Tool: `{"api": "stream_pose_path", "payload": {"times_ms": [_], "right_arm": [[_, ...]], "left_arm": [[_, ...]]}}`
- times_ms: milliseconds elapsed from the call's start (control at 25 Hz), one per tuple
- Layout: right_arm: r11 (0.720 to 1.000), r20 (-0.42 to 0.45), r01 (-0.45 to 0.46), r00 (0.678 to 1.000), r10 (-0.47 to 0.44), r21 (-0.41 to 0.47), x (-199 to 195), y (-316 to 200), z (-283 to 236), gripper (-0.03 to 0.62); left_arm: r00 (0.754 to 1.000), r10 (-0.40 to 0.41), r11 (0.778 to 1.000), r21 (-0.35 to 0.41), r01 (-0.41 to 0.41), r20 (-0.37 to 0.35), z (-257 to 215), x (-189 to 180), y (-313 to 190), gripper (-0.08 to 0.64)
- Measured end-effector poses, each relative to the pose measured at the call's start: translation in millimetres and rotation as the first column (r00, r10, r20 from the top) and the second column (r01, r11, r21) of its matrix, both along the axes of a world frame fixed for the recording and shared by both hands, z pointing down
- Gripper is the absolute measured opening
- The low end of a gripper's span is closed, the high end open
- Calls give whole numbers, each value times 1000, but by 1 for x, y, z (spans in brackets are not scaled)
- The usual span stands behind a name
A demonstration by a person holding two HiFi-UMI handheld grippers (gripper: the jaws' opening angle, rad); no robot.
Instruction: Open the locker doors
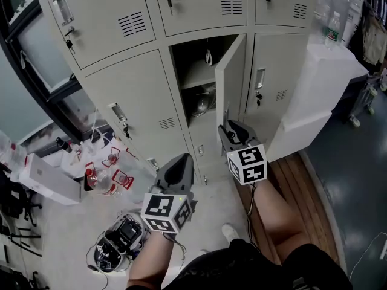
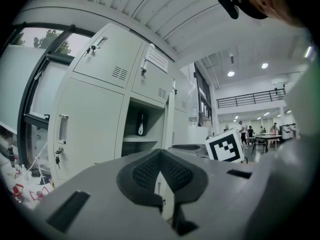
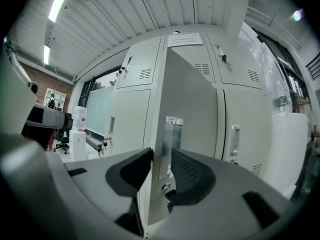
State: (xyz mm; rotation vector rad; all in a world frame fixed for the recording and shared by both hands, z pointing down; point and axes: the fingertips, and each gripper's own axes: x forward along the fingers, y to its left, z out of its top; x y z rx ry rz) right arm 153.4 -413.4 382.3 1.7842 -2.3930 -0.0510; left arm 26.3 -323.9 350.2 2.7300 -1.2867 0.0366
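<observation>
The locker door [image 1: 231, 77] stands ajar; inside, a shelf [image 1: 196, 81] above shiny metalware [image 1: 202, 101].

Nothing legible here tbh, the paper notice [image 3: 185, 39] up on the lockers [image 3: 132, 109] is too blurry.

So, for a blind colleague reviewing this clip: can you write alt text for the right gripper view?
The right hand-held gripper clamps the edge of an open pale locker door at its metal handle plate. Closed lockers stand on both sides under a ribbed ceiling.
</observation>
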Motion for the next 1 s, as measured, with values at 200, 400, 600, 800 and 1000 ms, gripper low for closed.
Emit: {"api": "stream_pose_path", "payload": {"times_ms": [200, 400, 600, 800, 1000], "right_arm": [[999, -12, -49, 999, 49, -3, 16, 12, 0, 129], [995, -11, -102, 995, 102, -7, 35, 25, 0, 131], [987, -1, -163, 987, 163, -3, 55, 38, 0, 123], [972, 14, -236, 972, 236, 9, 77, 49, 0, 109], [965, 57, -259, 965, 257, 40, 87, 55, -7, 123]], "left_arm": [[1000, 26, 1000, 8, -26, -9, -3, 7, 5, -2], [998, 59, 998, 9, -58, -18, -4, 16, 9, -2], [995, 92, 996, 6, -92, -23, -4, 25, 12, -2], [993, 117, 993, 4, -117, -16, -2, 32, 17, -2], [991, 131, 991, 10, -131, -5, -4, 35, 20, -2]]}}
